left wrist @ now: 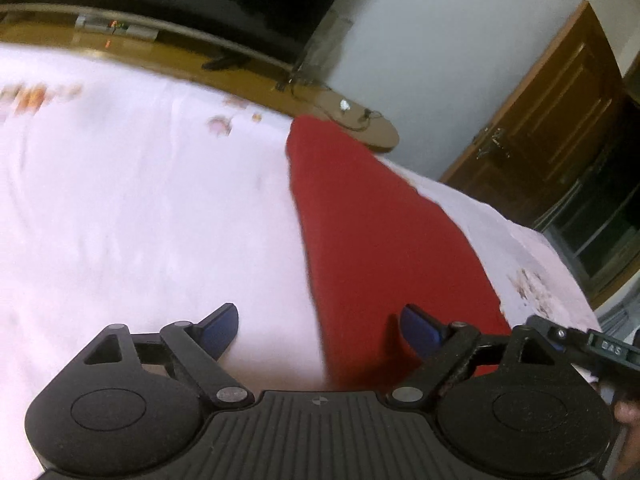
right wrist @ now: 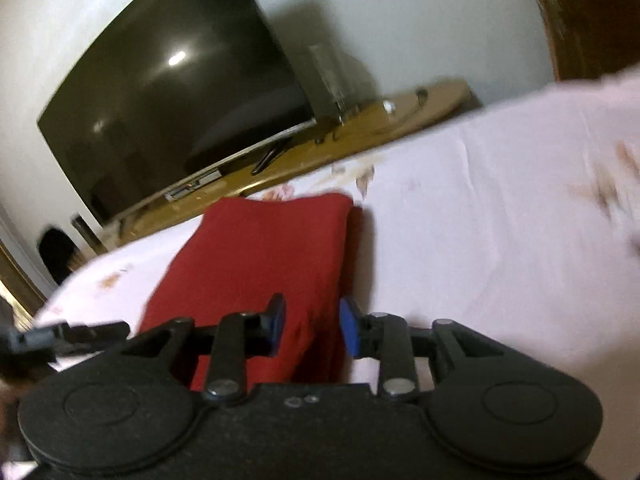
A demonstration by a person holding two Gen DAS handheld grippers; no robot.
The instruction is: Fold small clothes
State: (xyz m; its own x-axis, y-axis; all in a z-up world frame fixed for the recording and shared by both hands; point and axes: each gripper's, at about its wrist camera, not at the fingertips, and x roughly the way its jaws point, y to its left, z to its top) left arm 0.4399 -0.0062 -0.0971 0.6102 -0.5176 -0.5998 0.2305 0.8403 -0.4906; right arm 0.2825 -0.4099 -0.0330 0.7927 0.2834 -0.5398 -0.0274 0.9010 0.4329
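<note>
Bed [left wrist: 120,200], pale floral sheet; folded red garment [left wrist: 380,240] lying flat on it

A folded cloth [right wrist: 260,264] lies on the bed [right wrist: 480,220], centre of the frame in the right wrist view. Behind the bed, upper left, a television [right wrist: 168,92] stands on a shelf [right wrist: 288,160].

Left tongs [left wrist: 320,330] gape empty above the red cloth [left wrist: 372,232] lying on the white bedsheet [left wrist: 140,200].
</note>
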